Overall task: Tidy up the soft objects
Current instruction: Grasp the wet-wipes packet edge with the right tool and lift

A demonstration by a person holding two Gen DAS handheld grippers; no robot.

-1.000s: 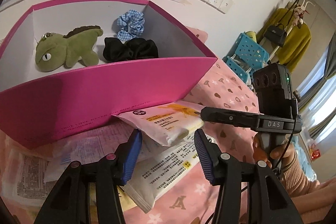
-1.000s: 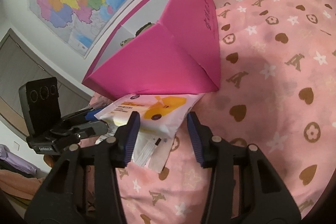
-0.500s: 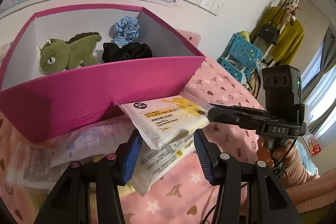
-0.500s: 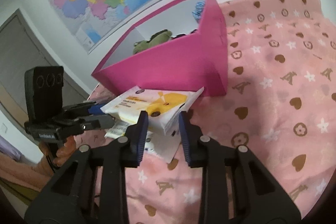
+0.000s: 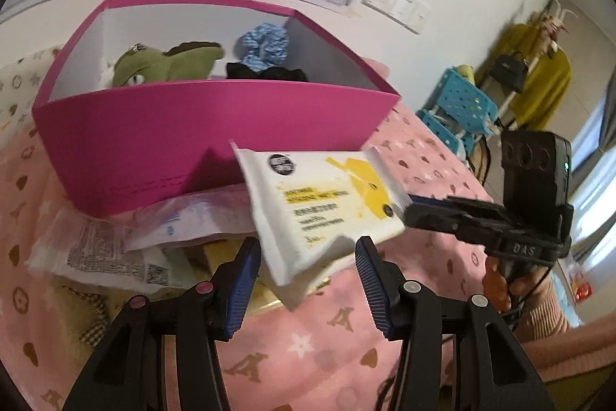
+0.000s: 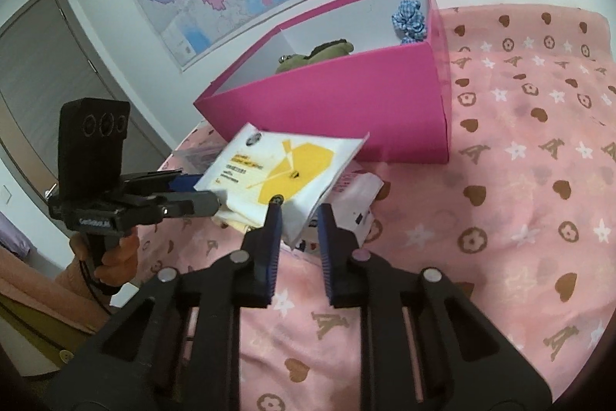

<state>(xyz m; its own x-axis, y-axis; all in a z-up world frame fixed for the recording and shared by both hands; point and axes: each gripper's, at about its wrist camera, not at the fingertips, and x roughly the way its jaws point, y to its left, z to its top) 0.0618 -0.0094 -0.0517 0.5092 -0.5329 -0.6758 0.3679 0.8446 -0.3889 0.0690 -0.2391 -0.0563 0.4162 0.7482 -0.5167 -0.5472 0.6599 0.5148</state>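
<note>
As right fingers (image 6: 275, 228) close, wipes pack (image 6: 285, 166) between

Count from my two wrist feeds

I tally one pink box (image 5: 215, 126), one green plush (image 5: 161, 66), two scrunchies, blue (image 5: 263, 43) and black (image 5: 265, 74), one yellow-and-white pack (image 5: 323, 199), and two grippers, left (image 5: 304, 276) and right (image 6: 298, 226).

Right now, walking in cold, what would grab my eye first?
The bright pink box on the pink patterned bedspread, with a green plush dinosaur and blue scrunchie inside. In front of it, the right claw is closing on a white-and-yellow wipes pack, tilted above other packets.
</note>
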